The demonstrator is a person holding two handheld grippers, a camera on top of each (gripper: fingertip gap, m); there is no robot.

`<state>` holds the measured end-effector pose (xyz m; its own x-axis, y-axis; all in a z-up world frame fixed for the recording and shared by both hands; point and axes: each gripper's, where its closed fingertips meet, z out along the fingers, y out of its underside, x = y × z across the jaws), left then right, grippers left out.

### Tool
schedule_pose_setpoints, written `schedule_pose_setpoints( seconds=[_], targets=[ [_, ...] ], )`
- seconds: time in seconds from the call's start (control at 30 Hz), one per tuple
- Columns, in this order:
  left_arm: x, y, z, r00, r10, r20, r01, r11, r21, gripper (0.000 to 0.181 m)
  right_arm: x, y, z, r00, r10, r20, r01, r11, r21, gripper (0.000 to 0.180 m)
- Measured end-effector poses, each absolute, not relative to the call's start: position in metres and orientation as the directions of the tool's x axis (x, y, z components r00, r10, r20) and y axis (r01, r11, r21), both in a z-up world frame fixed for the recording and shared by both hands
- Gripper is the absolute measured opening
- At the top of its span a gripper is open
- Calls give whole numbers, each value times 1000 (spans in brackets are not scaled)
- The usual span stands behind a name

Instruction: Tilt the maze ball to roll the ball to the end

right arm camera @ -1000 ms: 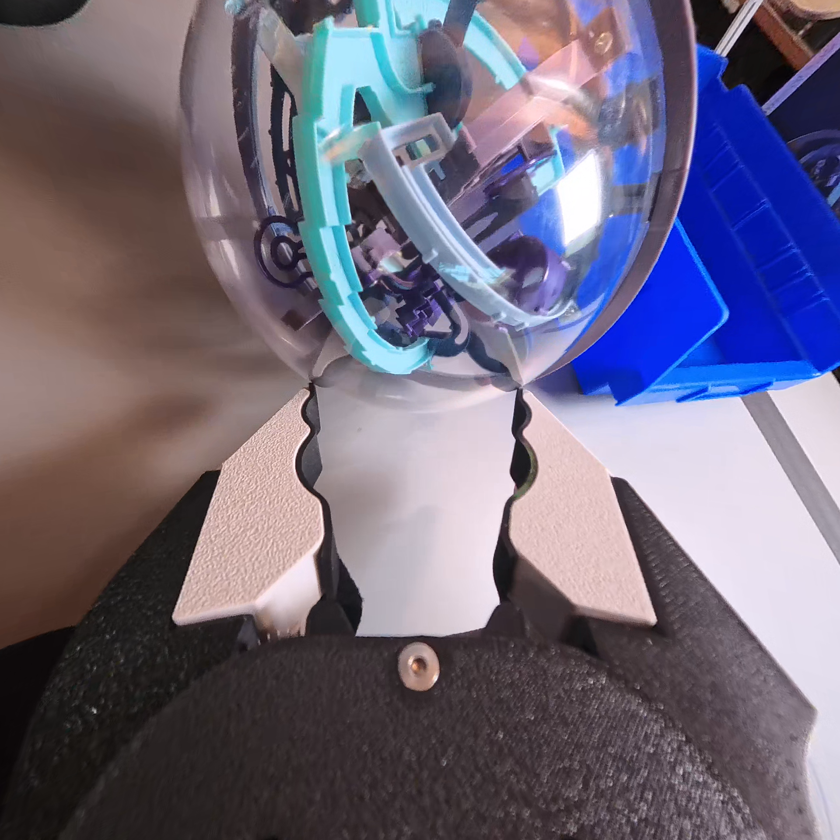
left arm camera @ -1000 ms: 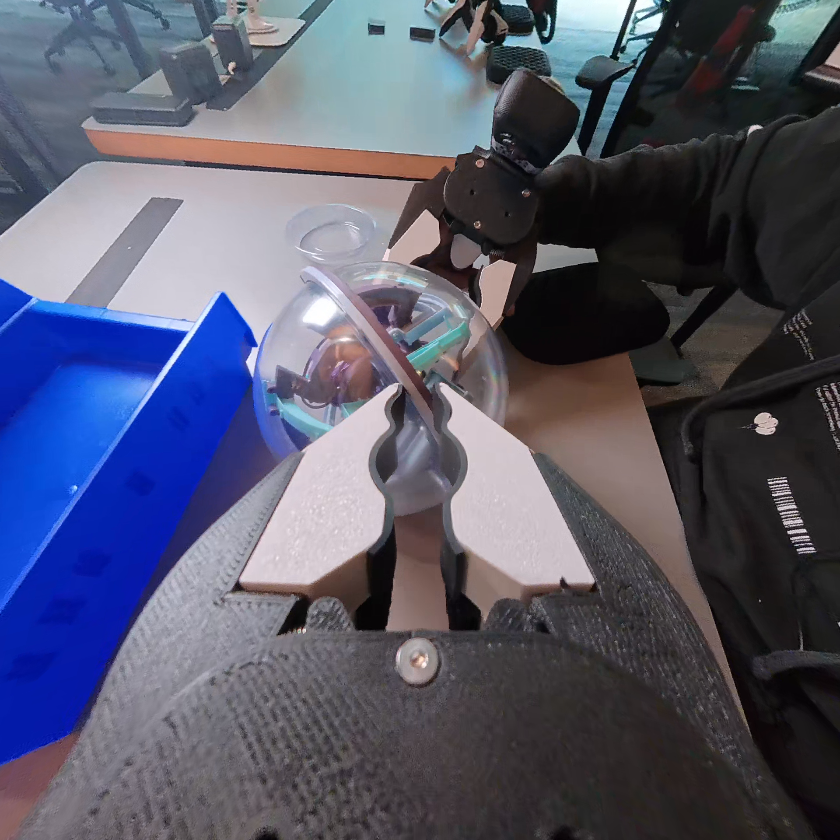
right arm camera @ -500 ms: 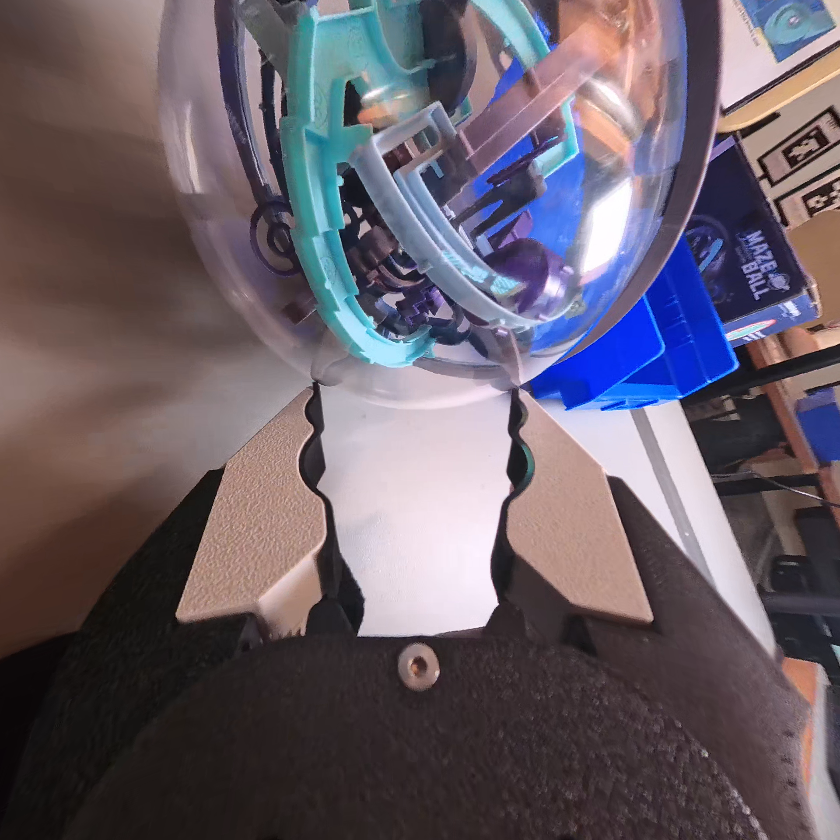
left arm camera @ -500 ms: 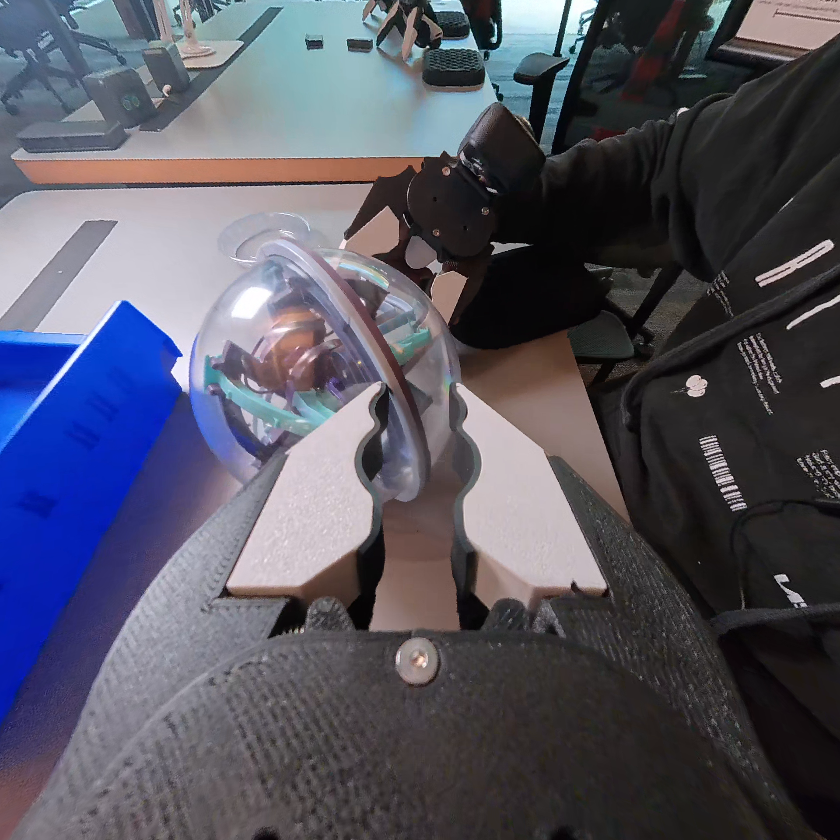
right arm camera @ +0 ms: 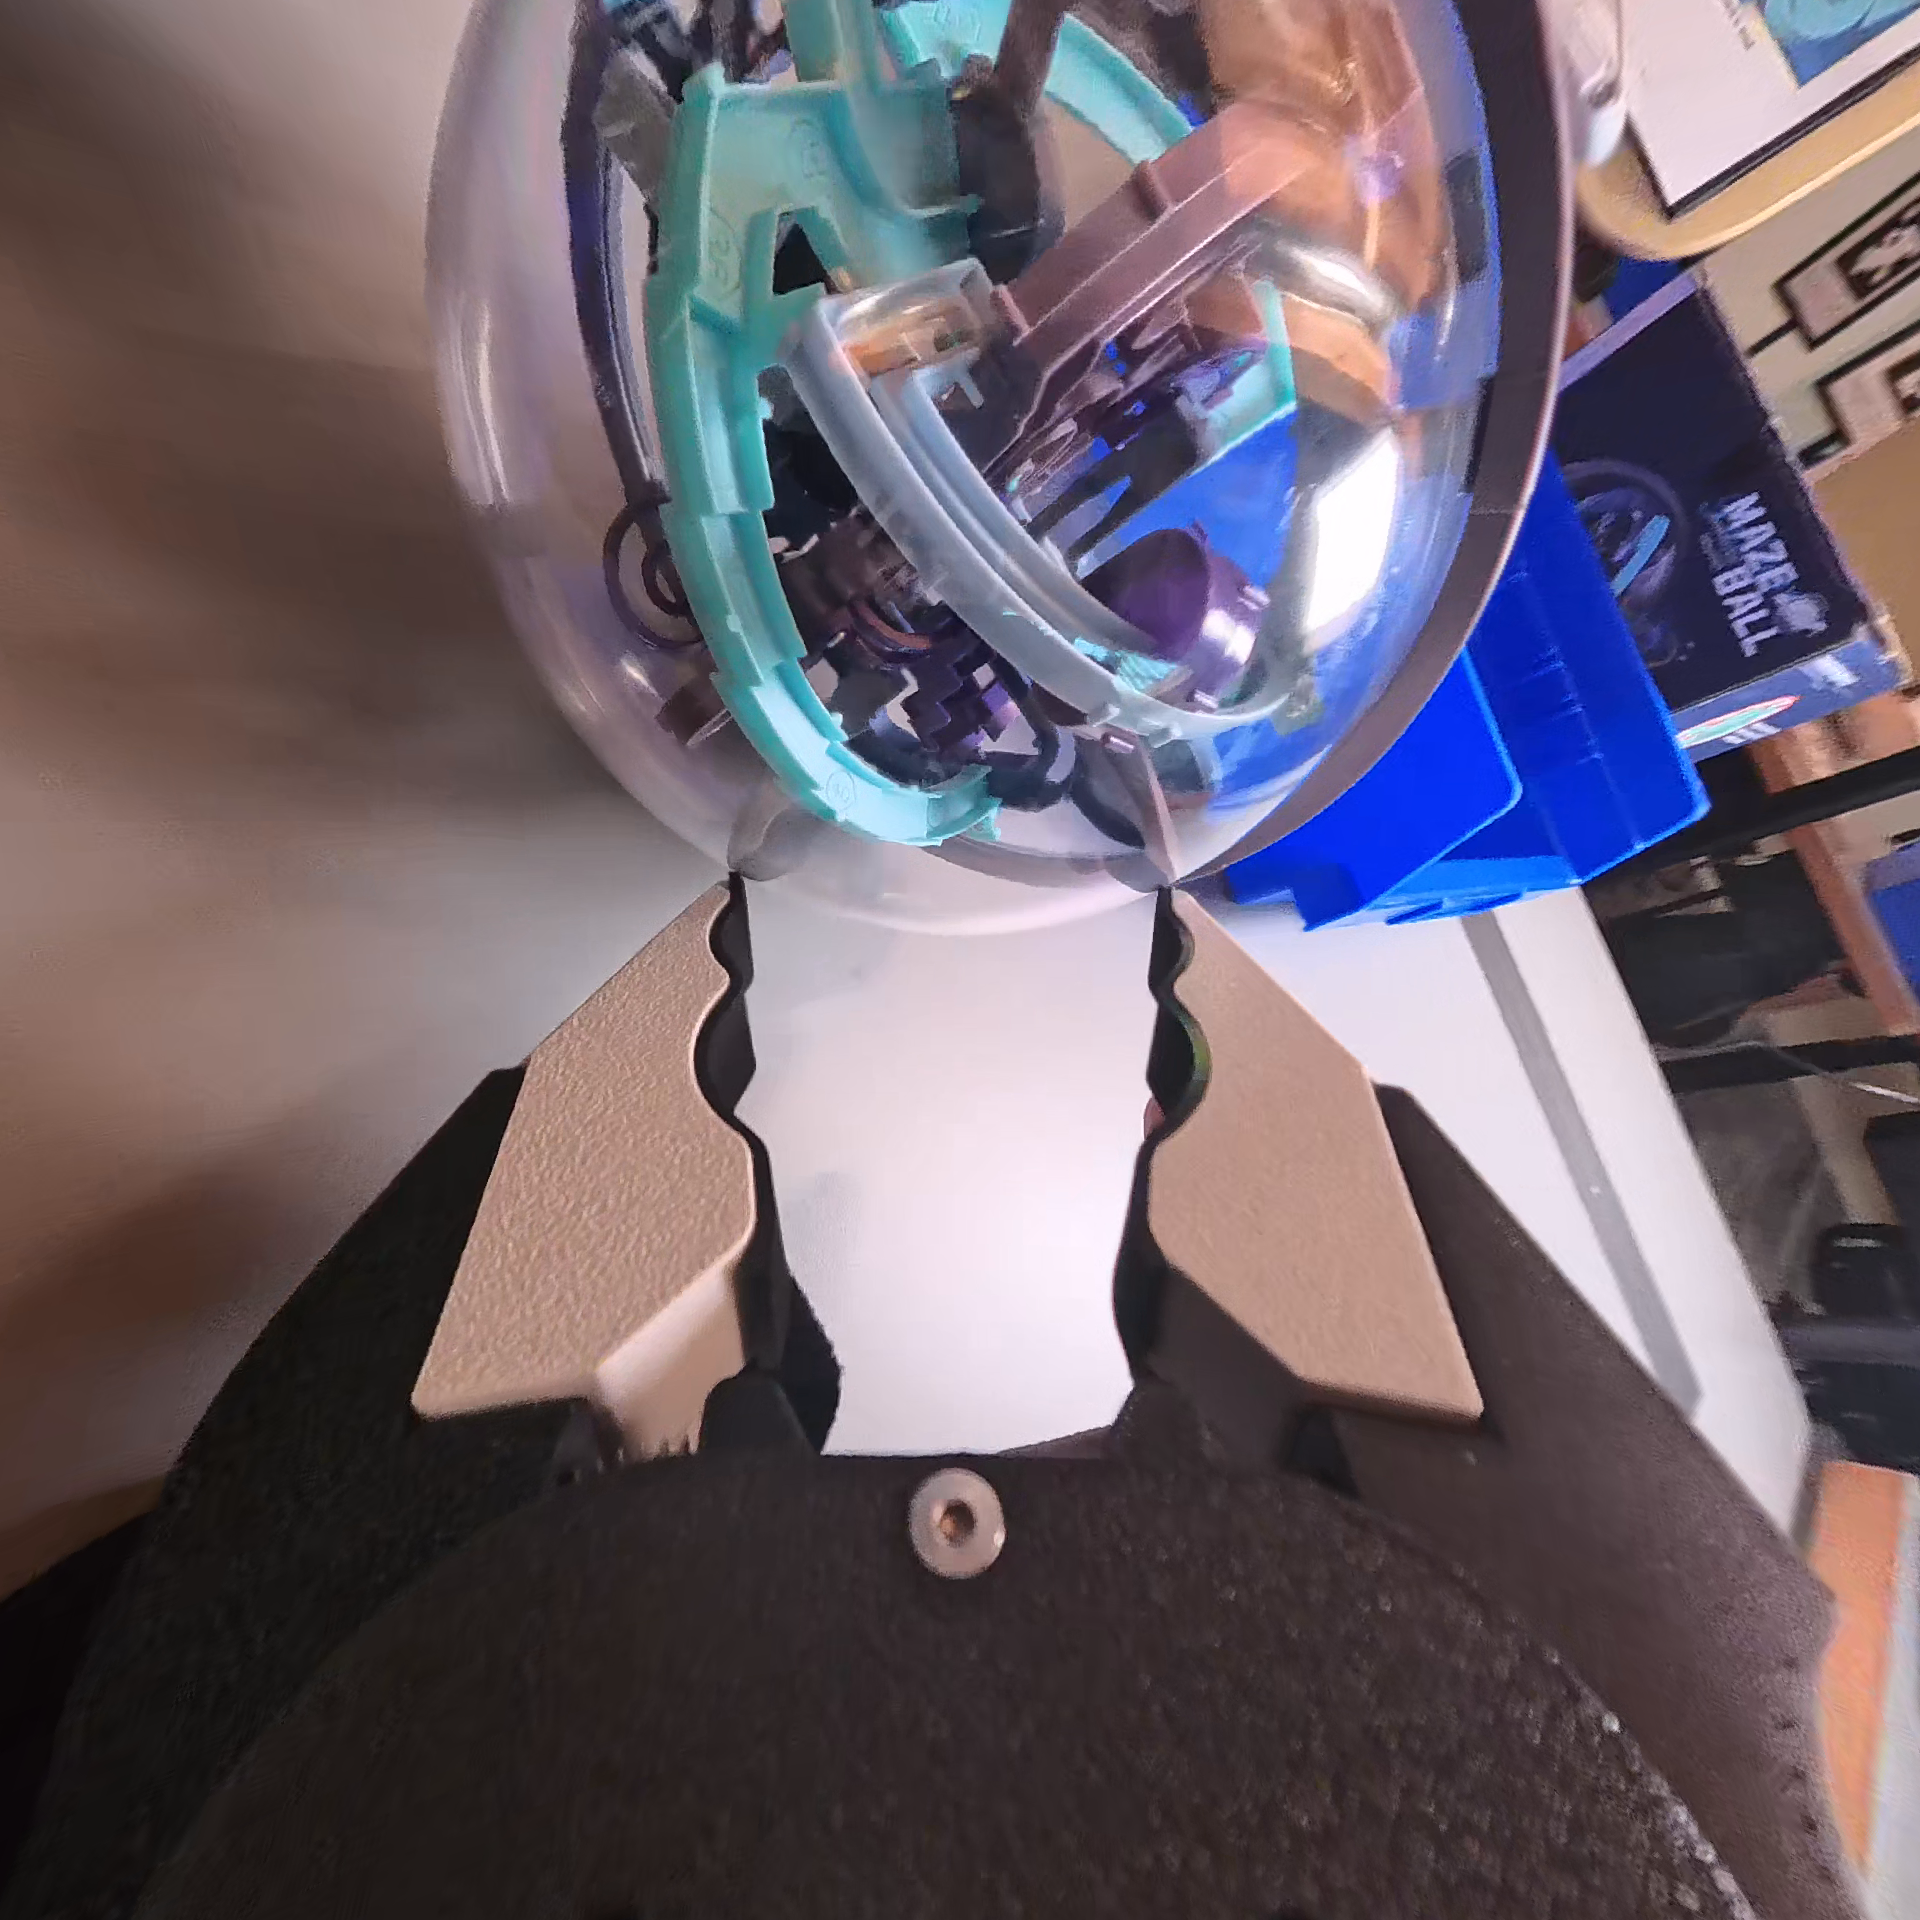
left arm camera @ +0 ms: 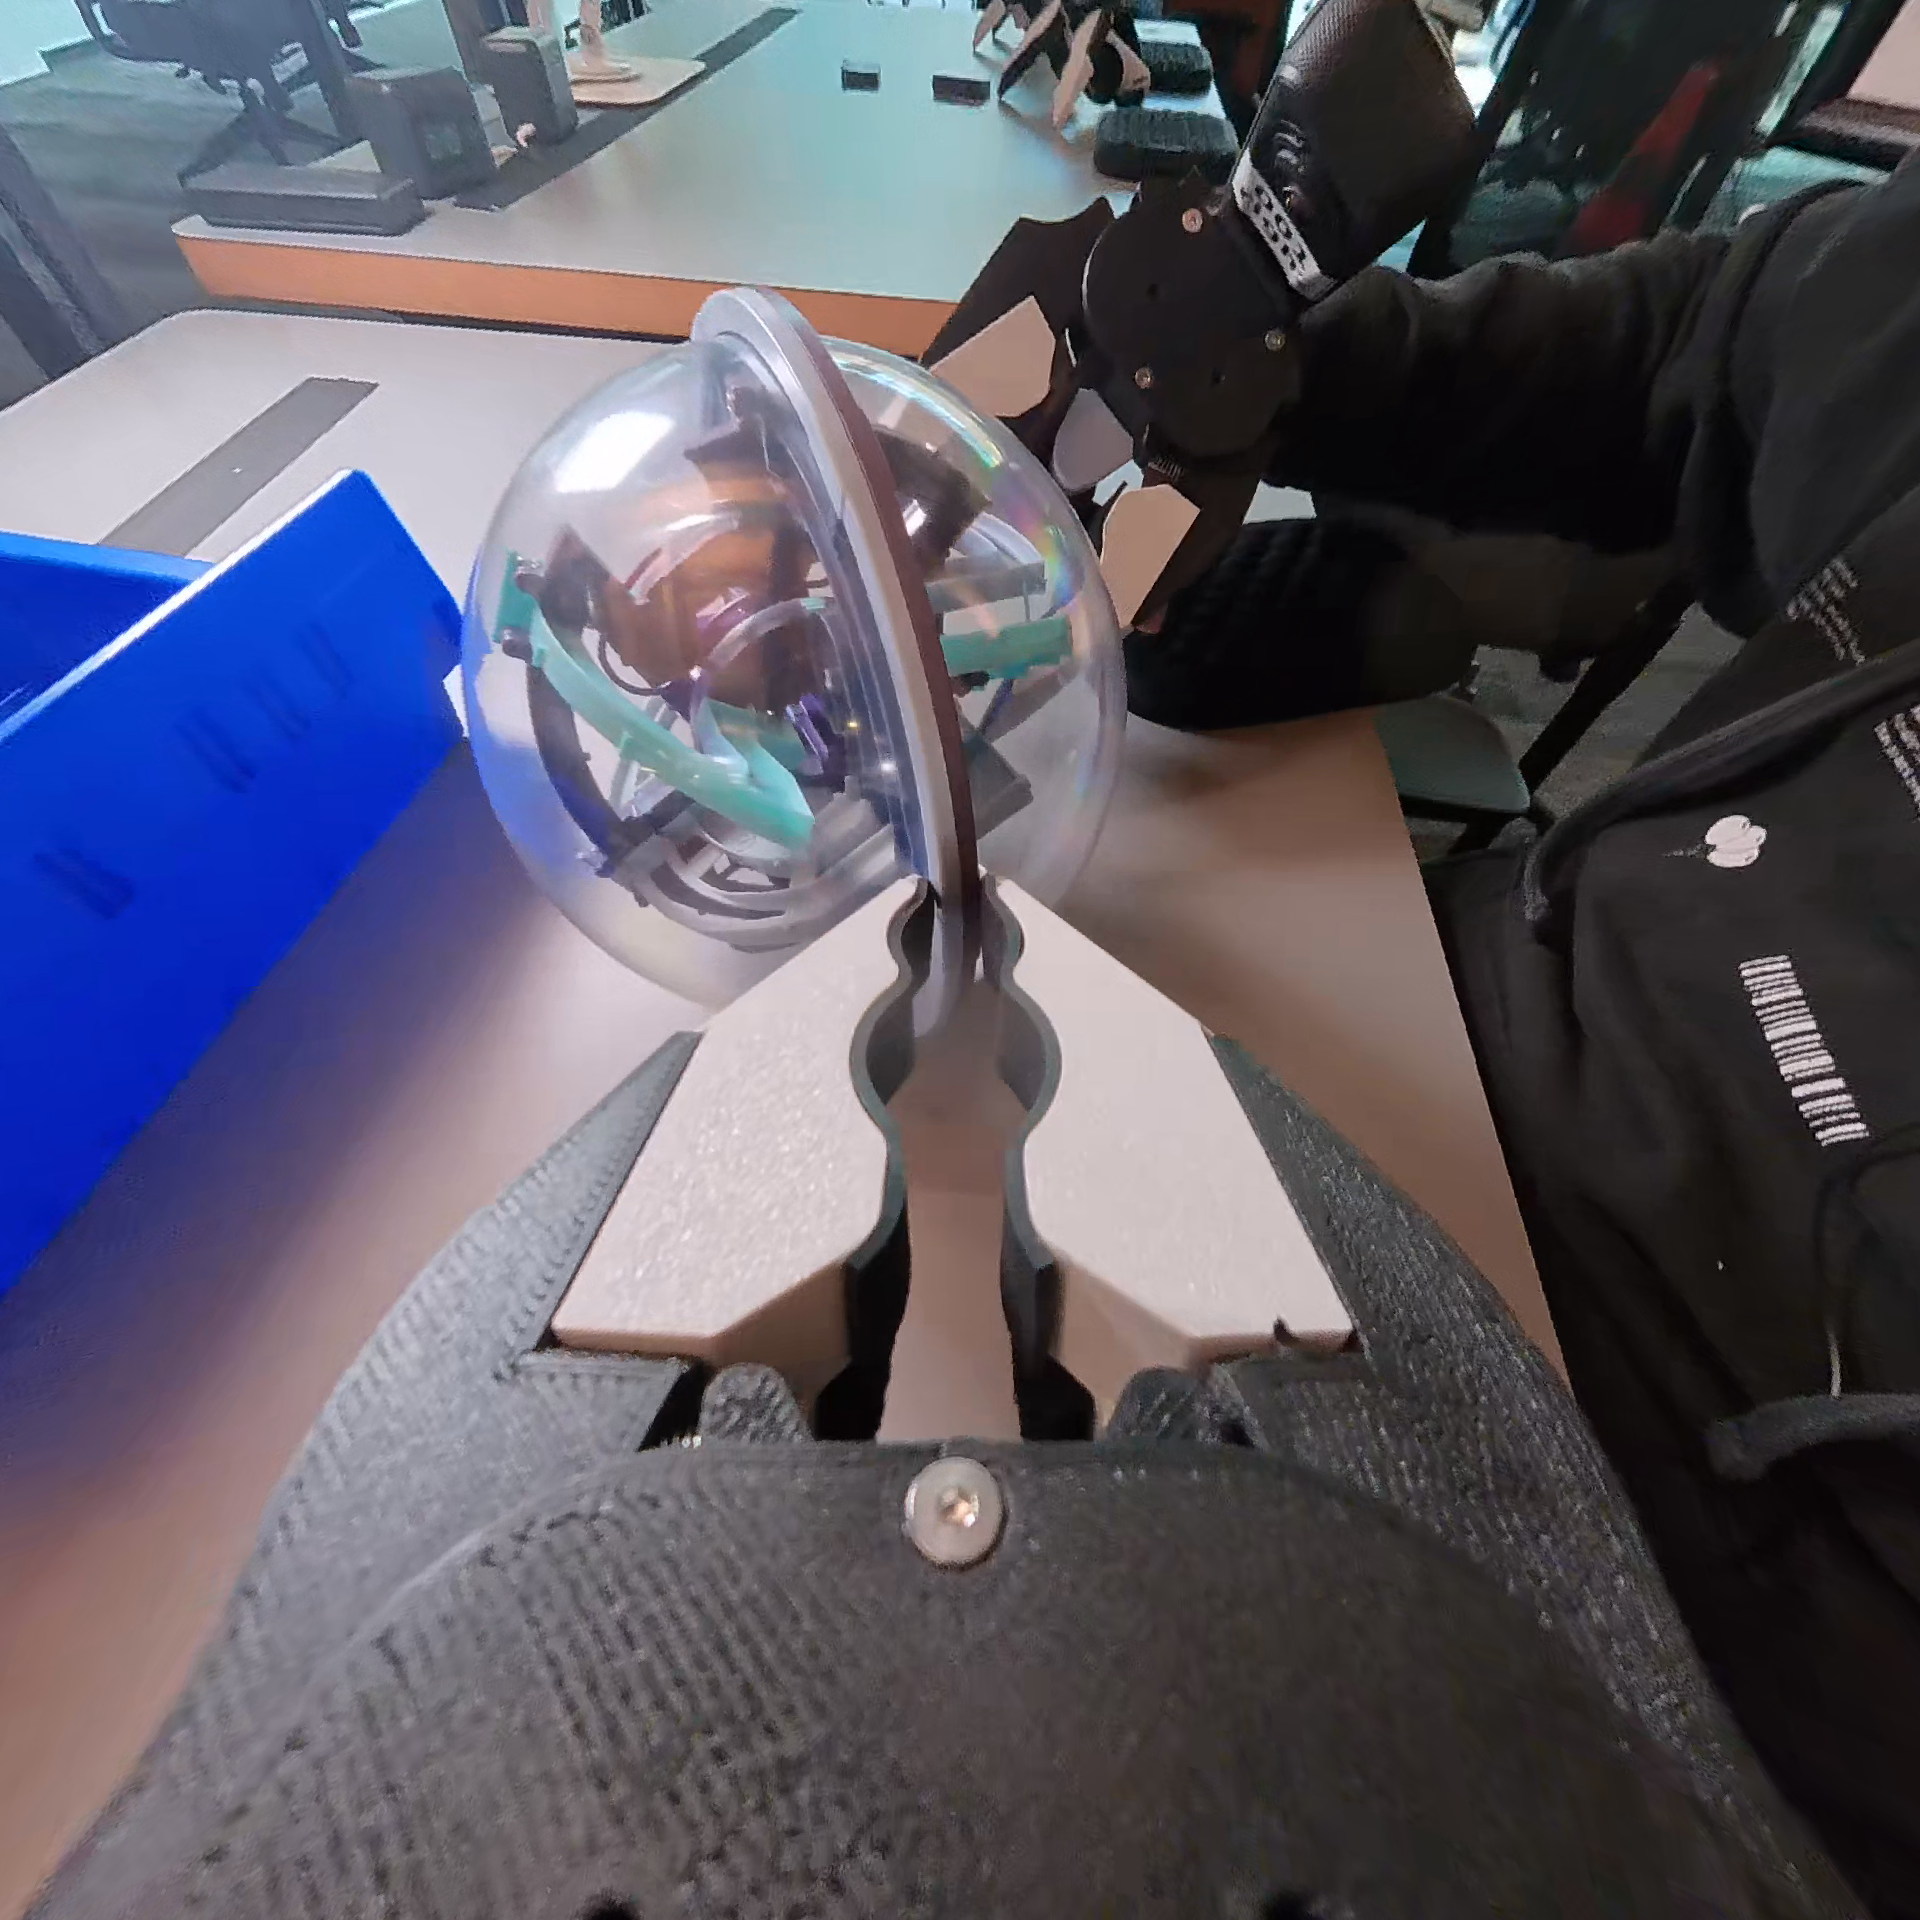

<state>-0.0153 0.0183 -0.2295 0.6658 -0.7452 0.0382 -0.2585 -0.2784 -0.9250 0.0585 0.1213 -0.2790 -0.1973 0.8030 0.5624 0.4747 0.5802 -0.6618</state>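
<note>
1. Nearest the left wrist camera, the left gripper (left arm camera: 951, 914) has its pale, wavy-edged fingers (left arm camera: 769, 1122) pinched together on the flat equator rim of the clear plastic maze ball (left arm camera: 790, 665) — a transparent sphere packed with teal, purple and brown tracks.
2. The sphere is held clear of the pale counter (left arm camera: 1278, 935), its rim running nearly upright and leaning slightly left.
3. Seen from the right wrist camera, the right gripper (right arm camera: 951, 883) has its fingers (right arm camera: 623, 1122) spread wide, both tips touching the curved shell of the sphere's lower side; whether they press on it or merely rest there cannot be told.
4. Inside the shell a teal notched ring and a pale grey curved rail cross a purple cylinder piece; the small ball itself cannot be picked out.
5. Just left of the sphere stands a bright blue plastic bin (left arm camera: 187, 748).
6. Beyond the sphere the right gripper's dark body is gripped by a black-sleeved arm (left arm camera: 1558, 353).
7. Farther off — a second long counter (left arm camera: 790, 177) carrying dark boxes and small items.
</note>
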Motion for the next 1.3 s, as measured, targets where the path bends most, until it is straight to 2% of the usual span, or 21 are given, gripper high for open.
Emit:
schedule_pose_setpoints(
  seconds=[0.23, 0.47, 0.7, 0.87, 0.97, 1.07, 1.17, 1.27, 1.3],
  targets=[
    [-22, 38, -218, 667, -728, 158, -131, -324, -937, 7, 54, 130, -281, -236, 892, 385, 512, 451, -732, 75],
    [-22, 51, -210, 655, -725, 212, -74, -341, -937, 7, 53, 139, -285, -265, 920, 289, 534, 389, -751, 74],
    [-9, 52, -210, 657, -730, 189, -86, -321, -943, 4, 66, 155, -257, -186, 886, 425, 572, 449, -686, 74],
    [3, 58, -218, 679, -731, 72, -196, -275, -941, 0, 58, 115, -204, -198, 887, 417, 521, 455, -722, 76],
    [12, 68, -220, 689, -725, -9, -273, -248, -929, 1, 48, 101, -215, -205, 874, 441, 591, 470, -656, 80],
    [12, 76, -219, 696, -715, -74, -329, -224, -917, 4, 37, 115, -229, -152, 801, 579, 606, 539, -585, 67],
    [-2, 76, -209, 706, -700, -111, -347, -205, -915, 8, 24, 130, -227, -113, 764, 635, 582, 569, -581, 61],
    [-34, 67, -196, 742, -662, -106, -340, -235, -911, 19, 9, 141, -216, -154, 749, 644, 540, 610, -580, 61],
    [-52, 66, -192, 769, -625, -133, -348, -236, -907, 17, 4, 144, -212, -185, 735, 653, 524, 636, -567, 62]
  ],
)
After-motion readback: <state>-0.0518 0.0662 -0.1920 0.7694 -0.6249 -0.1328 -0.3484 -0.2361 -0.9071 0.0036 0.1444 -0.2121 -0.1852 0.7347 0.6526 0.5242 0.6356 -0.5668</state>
